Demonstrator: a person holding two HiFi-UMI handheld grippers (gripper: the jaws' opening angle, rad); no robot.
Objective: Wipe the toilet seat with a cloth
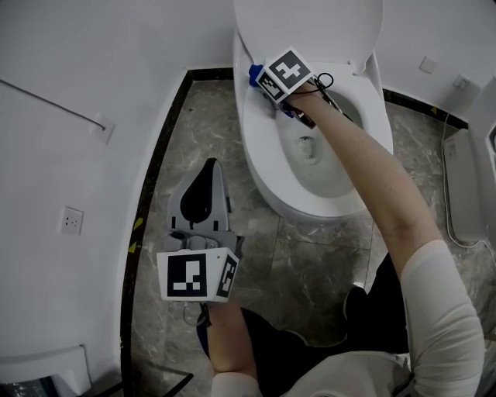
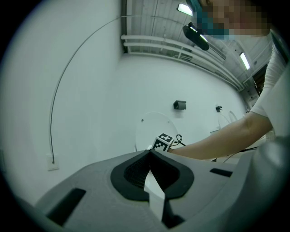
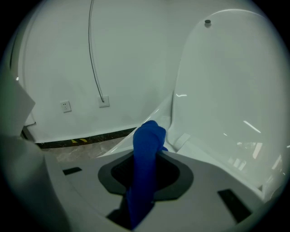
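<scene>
cloth (image 3: 146, 154) – blue, bunched, clamped between jaws of right gripper (image 1: 262, 81), its tip against toilet seat (image 1: 260, 151) at rear left rim, just beside raised lid (image 1: 310, 23). left gripper (image 1: 208, 177) held over grey tiled floor (image 1: 310, 256) left of bowl, well apart from seat – jaws closed together, nothing between them.
</scene>
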